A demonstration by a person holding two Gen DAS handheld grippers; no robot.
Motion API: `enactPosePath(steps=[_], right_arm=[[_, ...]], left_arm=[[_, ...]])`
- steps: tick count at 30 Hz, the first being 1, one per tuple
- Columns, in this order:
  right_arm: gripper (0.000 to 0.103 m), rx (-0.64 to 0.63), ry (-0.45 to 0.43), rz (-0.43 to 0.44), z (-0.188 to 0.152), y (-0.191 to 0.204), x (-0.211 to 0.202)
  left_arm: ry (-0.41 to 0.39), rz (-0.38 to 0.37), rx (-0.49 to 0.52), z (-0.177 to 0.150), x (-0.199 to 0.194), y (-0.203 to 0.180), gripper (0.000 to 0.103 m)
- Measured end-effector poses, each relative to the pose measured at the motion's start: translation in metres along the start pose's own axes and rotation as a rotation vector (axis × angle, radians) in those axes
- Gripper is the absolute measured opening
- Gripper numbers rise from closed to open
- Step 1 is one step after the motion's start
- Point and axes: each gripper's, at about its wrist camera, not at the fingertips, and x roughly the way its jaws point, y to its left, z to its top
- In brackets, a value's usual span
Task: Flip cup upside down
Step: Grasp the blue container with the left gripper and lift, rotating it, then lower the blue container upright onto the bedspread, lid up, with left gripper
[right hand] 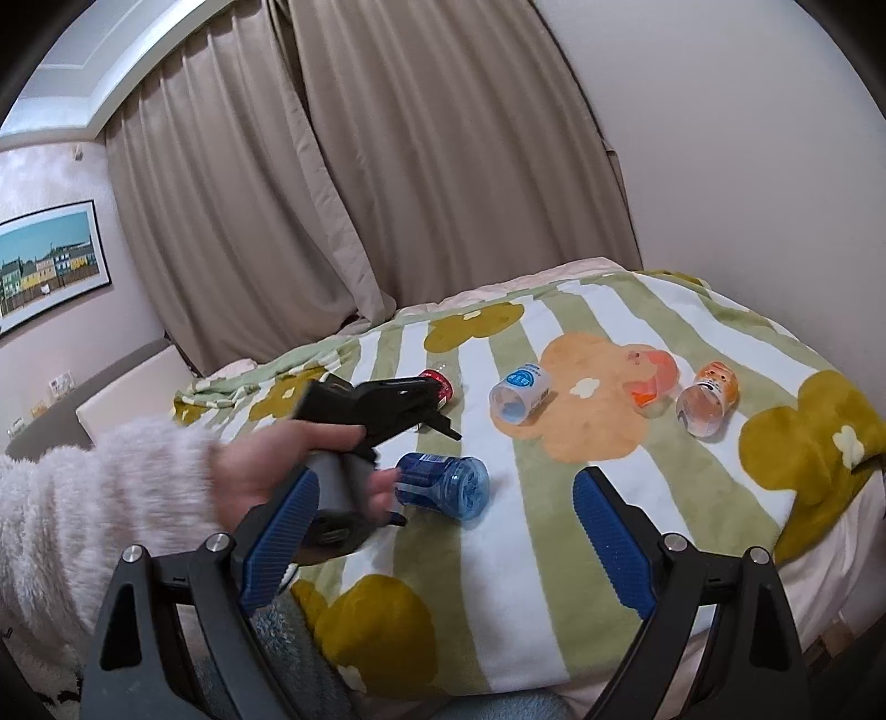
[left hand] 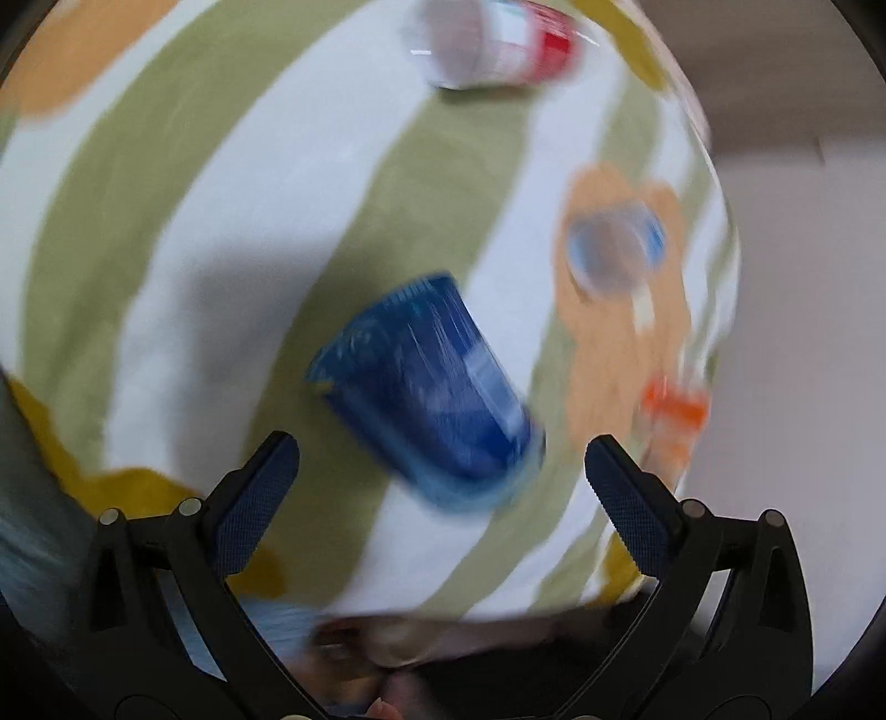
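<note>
A blue plastic cup (left hand: 426, 387) lies on its side on the striped blanket (left hand: 166, 221), just beyond my open left gripper (left hand: 443, 465), which is empty. The left wrist view is blurred. In the right wrist view the same blue cup (right hand: 448, 484) lies on its side with its mouth toward the camera, and the left gripper (right hand: 432, 412), held in a hand, hovers just left of and above it. My right gripper (right hand: 443, 498) is open and empty, held back near the bed's front edge.
Other cups lie on their sides on the blanket (right hand: 498, 581): a red-labelled one (right hand: 440, 383) (left hand: 498, 44), a white and blue one (right hand: 520, 390) (left hand: 614, 249), an orange one (right hand: 650, 379) and an orange-capped one (right hand: 709, 399). Curtains (right hand: 387, 194) hang behind the bed.
</note>
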Motion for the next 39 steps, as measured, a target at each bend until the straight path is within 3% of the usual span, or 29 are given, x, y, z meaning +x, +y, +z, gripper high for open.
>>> enactPosePath(steps=[3,6,10,13,17,22,24,28,30,31,36,39], right_arm=[[0.092,-0.011,-0.026,-0.003,-0.001,0.0,-0.006],[0.092,-0.036,-0.057,-0.016,-0.001,0.003,-0.013],[0.092,-0.05,-0.074,-0.062,0.0,0.006,-0.009],[0.092,-0.039,-0.066,-0.072,-0.001,0.006,-0.002],[0.092,-0.016,-0.064,-0.097,-0.007,0.006,0.004],[0.092,0.03,-0.05,-0.145,-0.015,-0.002,0.01],[0.092,0.043,-0.037,-0.154,-0.017,-0.006,0.014],[0.092,0.051,-0.001,-0.161,-0.022,-0.013,0.026],[0.092,0.052,0.004,-0.154,-0.022,-0.015,0.03],[0.092,0.053,0.005,-0.15,-0.021,-0.015,0.032],[0.092,0.05,-0.004,-0.12,-0.018,-0.011,0.035],[0.092,0.03,-0.015,-0.112,-0.013,-0.007,0.034]], left_arm=[[-0.003,0.097,0.387,-0.008,-0.037,-0.028,0.103],[-0.065,0.193,0.858,-0.017,-0.066,-0.066,0.103],[-0.096,0.359,1.388,-0.031,-0.061,-0.095,0.103],[-0.042,0.402,1.661,-0.044,-0.04,-0.097,0.103],[0.13,0.451,1.956,-0.062,0.001,-0.089,0.103],[0.275,0.472,2.115,-0.066,0.038,-0.086,0.101],[0.319,0.476,2.124,-0.064,0.046,-0.086,0.093],[0.39,0.483,2.126,-0.063,0.058,-0.082,0.087],[0.419,0.473,2.106,-0.062,0.061,-0.081,0.065],[0.432,0.471,2.081,-0.06,0.063,-0.081,0.064],[0.382,0.373,1.903,-0.039,0.051,-0.089,0.063],[0.255,0.246,1.783,-0.028,0.023,-0.093,0.063]])
